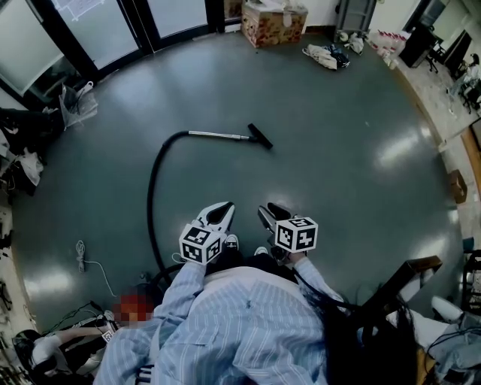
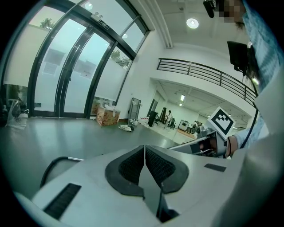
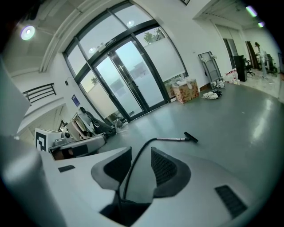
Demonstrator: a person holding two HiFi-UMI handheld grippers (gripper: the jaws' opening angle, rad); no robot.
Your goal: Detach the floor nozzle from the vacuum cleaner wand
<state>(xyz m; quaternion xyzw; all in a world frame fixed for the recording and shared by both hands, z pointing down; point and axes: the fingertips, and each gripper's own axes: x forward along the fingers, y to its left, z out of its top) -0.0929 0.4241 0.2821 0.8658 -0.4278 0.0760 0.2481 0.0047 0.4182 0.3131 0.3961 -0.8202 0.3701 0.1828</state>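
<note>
The vacuum's metal wand (image 1: pixel 218 135) lies on the grey floor a few steps ahead, with the black floor nozzle (image 1: pixel 261 136) on its right end. A black hose (image 1: pixel 153 192) curves from the wand back toward my feet. My left gripper (image 1: pixel 223 207) is held low in front of me, jaws shut and empty (image 2: pixel 144 153). Beside it my right gripper (image 1: pixel 269 211) is open with nothing between its fingers (image 3: pixel 141 162). In the right gripper view the hose (image 3: pixel 135 166) shows through the gap, leading to the wand (image 3: pixel 171 138) and nozzle (image 3: pixel 191 137). Both grippers are far from the nozzle.
A patterned cardboard box (image 1: pixel 274 22) and a heap of cloth (image 1: pixel 327 54) sit by the far wall. Glass doors (image 1: pixel 98 22) line the back left. A white cable (image 1: pixel 83 256) lies at left; a dark chair (image 1: pixel 409 278) stands at right.
</note>
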